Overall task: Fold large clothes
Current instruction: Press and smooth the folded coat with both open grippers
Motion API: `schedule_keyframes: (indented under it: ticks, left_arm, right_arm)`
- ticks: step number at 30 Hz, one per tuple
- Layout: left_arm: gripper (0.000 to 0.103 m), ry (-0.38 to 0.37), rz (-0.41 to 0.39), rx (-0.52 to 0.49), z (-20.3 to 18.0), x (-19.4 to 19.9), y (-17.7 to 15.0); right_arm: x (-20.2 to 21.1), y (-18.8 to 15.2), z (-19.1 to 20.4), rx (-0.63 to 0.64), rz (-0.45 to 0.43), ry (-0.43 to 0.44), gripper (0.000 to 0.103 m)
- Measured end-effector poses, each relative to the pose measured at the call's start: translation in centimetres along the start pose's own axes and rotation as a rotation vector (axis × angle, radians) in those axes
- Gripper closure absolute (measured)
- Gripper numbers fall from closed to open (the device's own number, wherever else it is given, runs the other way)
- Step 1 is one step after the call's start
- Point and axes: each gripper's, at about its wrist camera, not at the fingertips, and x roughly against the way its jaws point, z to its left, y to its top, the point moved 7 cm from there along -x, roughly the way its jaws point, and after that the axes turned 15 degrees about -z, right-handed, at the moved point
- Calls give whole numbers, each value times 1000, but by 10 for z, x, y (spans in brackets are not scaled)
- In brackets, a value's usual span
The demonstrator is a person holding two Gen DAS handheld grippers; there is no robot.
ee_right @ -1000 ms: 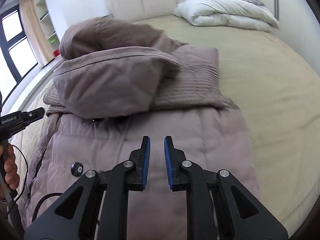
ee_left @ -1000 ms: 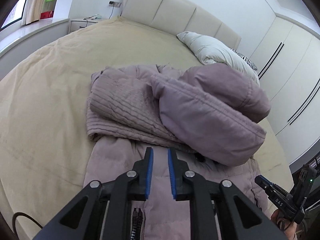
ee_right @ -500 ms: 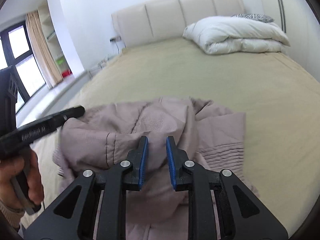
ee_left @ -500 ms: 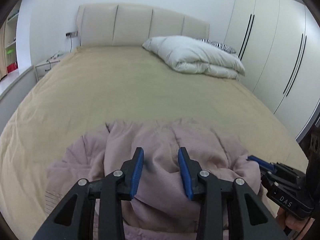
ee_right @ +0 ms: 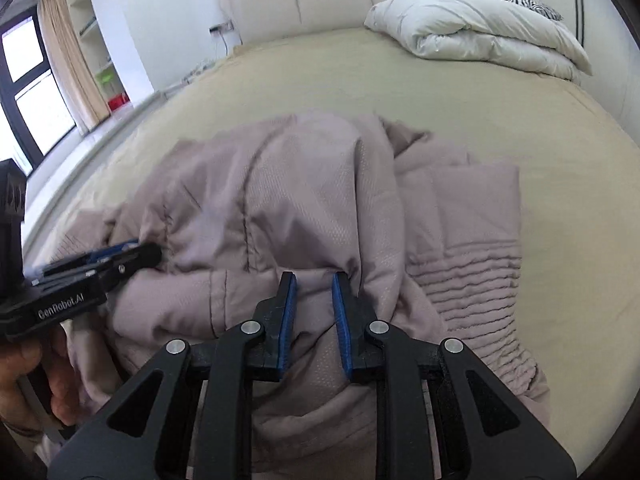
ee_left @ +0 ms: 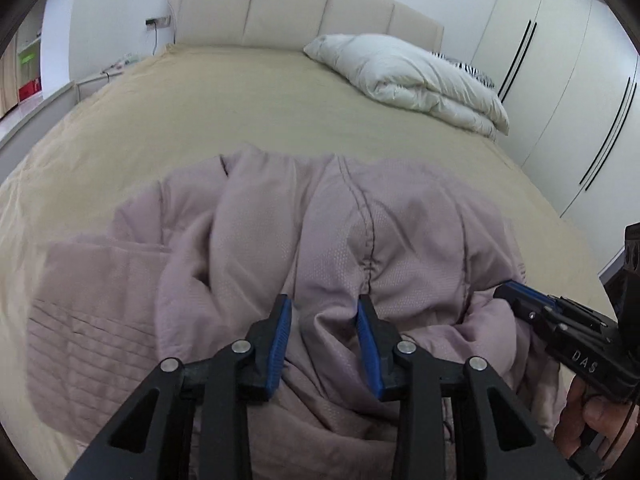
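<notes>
We see the coat [ee_left: 400, 220] as matt mauve cloth, finely dimpled across its padded panels and ribbed with stitched rows at the cuff [ee_right: 472, 280]. Under it, the bedspread [ee_left: 240, 112] is smooth, dull beige fabric. Behind the bedspread, the headboard [ee_left: 288, 8] looks like faintly sheened cream leather. Our left gripper [ee_left: 322, 312] is matt black plastic with blue rubbery pads and bright metal rivets.

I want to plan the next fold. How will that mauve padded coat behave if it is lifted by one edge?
The coat will probably sag and drape, since it lies in soft, deep folds on the bed. Its puffy quilted sleeve suggests it is light for its bulk. The smooth fabric may slip.
</notes>
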Motion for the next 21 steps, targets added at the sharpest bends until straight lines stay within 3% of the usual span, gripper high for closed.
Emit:
schedule_keyframes:
  ticks: [2, 4, 7, 10, 13, 18, 21]
  left_arm:
    - [66, 12, -70, 1, 3, 12, 20]
    - [66, 34, -93, -10, 7, 10, 34]
    - [65, 49, -32, -24, 14, -20, 36]
    - [65, 74, 38, -60, 22, -46, 14]
    - [65, 65, 58, -23, 28, -66, 3]
    - [62, 63, 94, -32, 29, -93, -5]
    - [62, 50, 98, -10, 34, -100, -8]
  right_arm:
    - [13, 29, 7, 25, -74, -14, 84]
    - [3, 49, 13, 36, -83, -6, 84]
    - [-30, 67, 18, 43, -66, -15, 84]
    - [-78, 64, 17, -5, 13, -17, 84]
    - [-126, 42, 10, 42, 116, -69, 85]
    - [-152, 31, -3, -18, 105, -53, 85]
    - [-158, 30, -1, 20, 105, -75, 85]
